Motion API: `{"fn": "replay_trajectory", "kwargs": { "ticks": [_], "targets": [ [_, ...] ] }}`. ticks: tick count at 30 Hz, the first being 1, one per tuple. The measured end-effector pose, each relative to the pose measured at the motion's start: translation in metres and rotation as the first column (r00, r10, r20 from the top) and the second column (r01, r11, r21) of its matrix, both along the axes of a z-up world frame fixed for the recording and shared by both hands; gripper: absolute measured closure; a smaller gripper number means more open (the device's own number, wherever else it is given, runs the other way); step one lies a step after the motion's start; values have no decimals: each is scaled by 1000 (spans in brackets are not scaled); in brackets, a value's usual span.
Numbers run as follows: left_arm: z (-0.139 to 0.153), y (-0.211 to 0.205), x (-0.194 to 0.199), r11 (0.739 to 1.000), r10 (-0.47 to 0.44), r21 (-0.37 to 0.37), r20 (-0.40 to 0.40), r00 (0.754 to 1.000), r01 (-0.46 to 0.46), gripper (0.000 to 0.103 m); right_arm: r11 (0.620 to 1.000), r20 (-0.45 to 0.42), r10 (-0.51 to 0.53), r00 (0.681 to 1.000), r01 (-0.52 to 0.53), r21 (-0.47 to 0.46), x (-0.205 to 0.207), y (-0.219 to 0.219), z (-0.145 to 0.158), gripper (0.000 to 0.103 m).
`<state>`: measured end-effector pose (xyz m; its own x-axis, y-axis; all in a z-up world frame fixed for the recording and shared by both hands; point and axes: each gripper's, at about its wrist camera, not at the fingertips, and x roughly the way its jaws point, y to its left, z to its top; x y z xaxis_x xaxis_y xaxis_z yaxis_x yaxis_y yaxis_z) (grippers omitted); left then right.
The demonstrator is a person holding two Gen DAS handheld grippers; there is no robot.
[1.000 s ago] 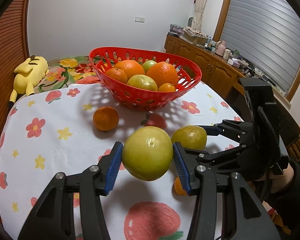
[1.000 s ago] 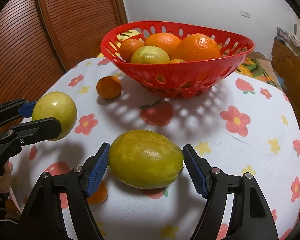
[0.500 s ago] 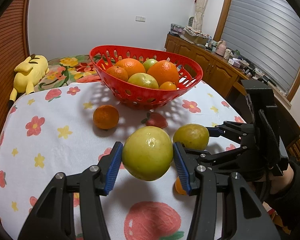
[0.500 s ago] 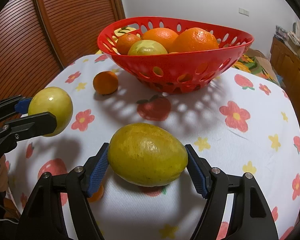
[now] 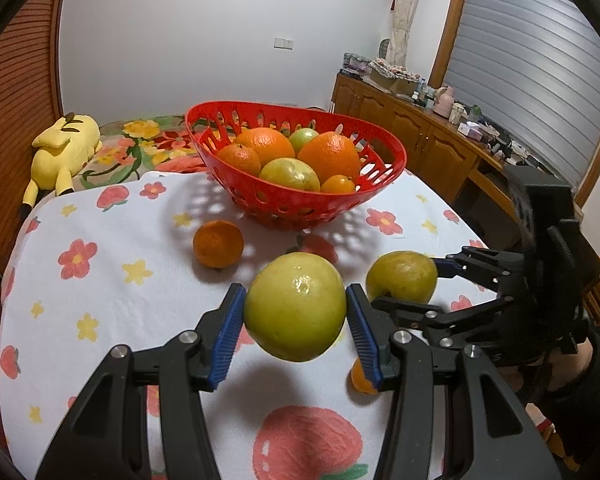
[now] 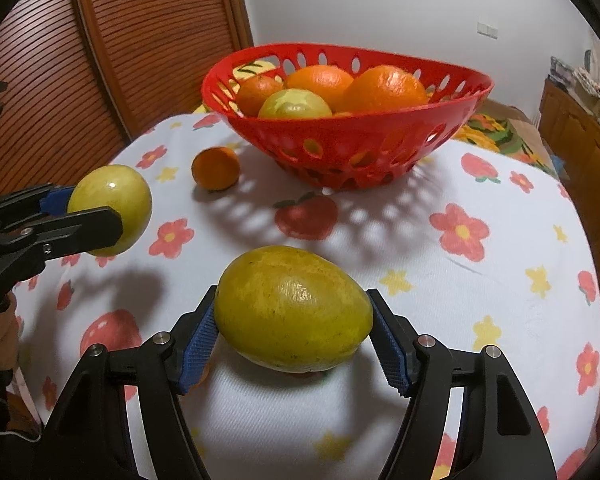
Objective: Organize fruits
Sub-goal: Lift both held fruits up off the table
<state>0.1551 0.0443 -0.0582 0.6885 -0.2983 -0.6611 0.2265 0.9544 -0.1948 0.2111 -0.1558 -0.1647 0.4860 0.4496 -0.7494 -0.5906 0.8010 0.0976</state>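
The left gripper (image 5: 295,322) is clamped on a round yellow-green fruit (image 5: 295,306), one blue pad pressed against each side; the fruit hangs clear of the tablecloth (image 5: 112,280). The right gripper (image 6: 292,336) is clamped likewise on an oval yellow-green fruit (image 6: 293,309), gripped end to end, also lifted off the cloth.

Ahead of both grippers stands the red basket (image 5: 296,204). It already carries oranges and green fruits, heaped level with or above its near rim. In the left wrist view, the basket's near rim sits lower than its far wall.

Between the left gripper and the basket, slightly to the left, a loose mandarin (image 5: 218,243) rests on the cloth, near the basket's base but not touching it. A second small orange fruit (image 5: 362,376) lies on the cloth just below the left gripper's right finger, partly hidden.

The right gripper appears to the right of the left one, close alongside, its fruit near the round fruit without contact.

Bare cloth lies open to the left of the left gripper and to the right of the right gripper, up to the table's rounded edge (image 6: 580,216). Beyond the far-left edge lies a yellow plush toy (image 5: 64,148).
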Motion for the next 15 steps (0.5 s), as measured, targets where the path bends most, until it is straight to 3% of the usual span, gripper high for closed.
{"fn": "replay_trajectory", "kwargs": {
  "ticks": [15],
  "targets": [
    [27,-2,-2,1000,0,9,60,998,0,53,999,126,12,992,-16,31,-14,-5,55,31]
  ]
}}
